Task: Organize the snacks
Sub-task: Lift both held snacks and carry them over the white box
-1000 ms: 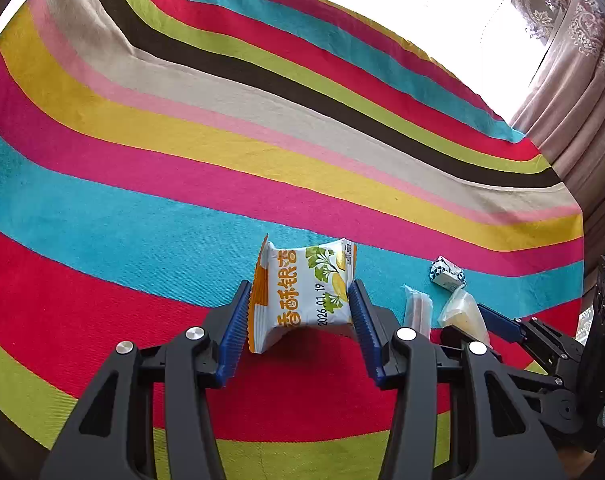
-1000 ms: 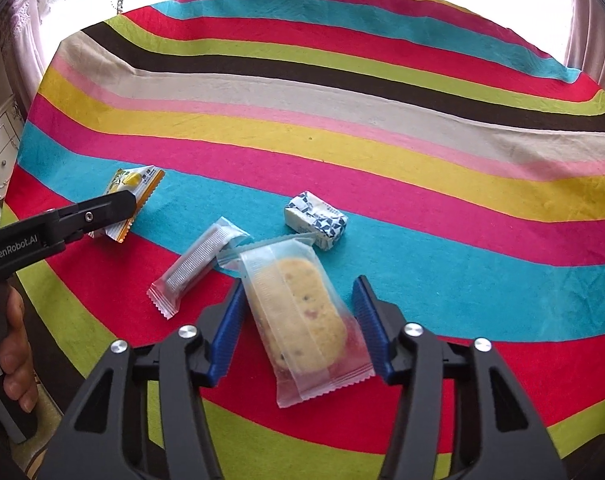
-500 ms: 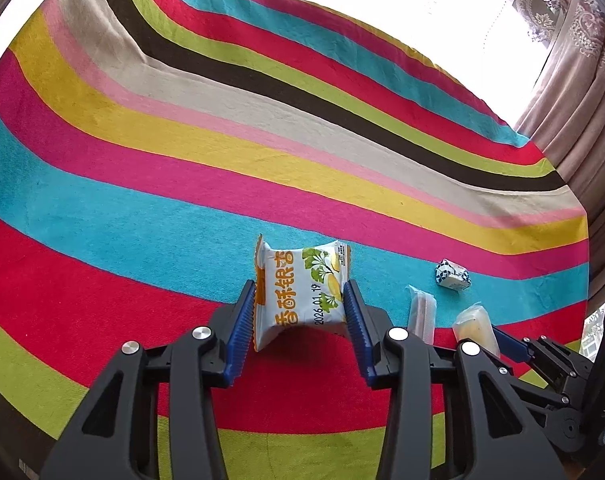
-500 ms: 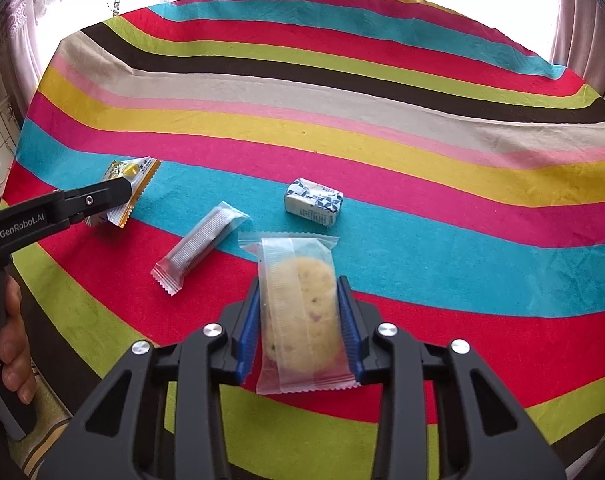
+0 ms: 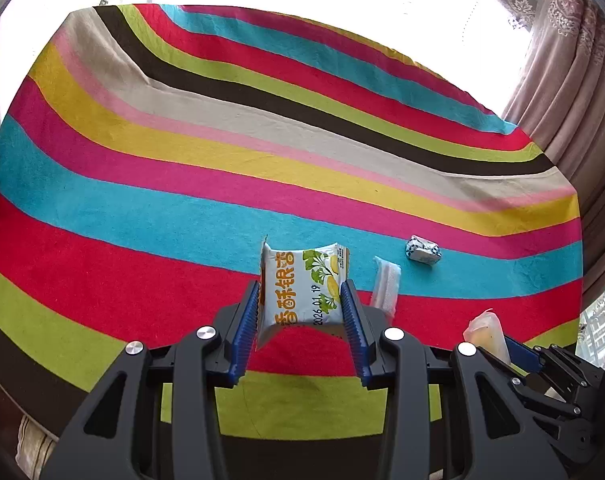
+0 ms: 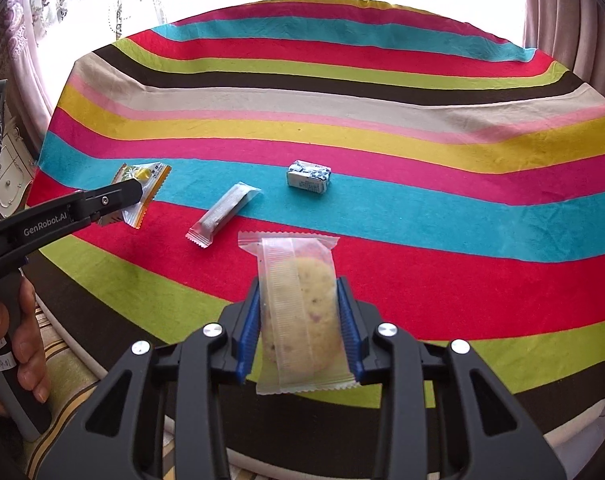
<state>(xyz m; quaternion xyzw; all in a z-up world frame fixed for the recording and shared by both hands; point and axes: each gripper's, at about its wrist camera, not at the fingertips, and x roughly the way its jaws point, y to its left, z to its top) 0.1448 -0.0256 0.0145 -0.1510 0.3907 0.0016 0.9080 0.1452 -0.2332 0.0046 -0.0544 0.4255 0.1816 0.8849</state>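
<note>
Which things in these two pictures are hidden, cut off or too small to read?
- Small print on the blue-white packet: too small, both views.
- Lower end of the silver stick pack: behind the left hand-held gripper, left wrist view.
- Cookie pack: mostly hidden behind the black gripper frame at the right, left wrist view.
- Window area: overexposed in both views.

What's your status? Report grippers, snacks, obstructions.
Left gripper shut on ginkgo snack packet. Right gripper shut on clear-wrapped cookie. Silver bar and blue-white packet lie on striped cloth. Nothing obstructing.
</note>
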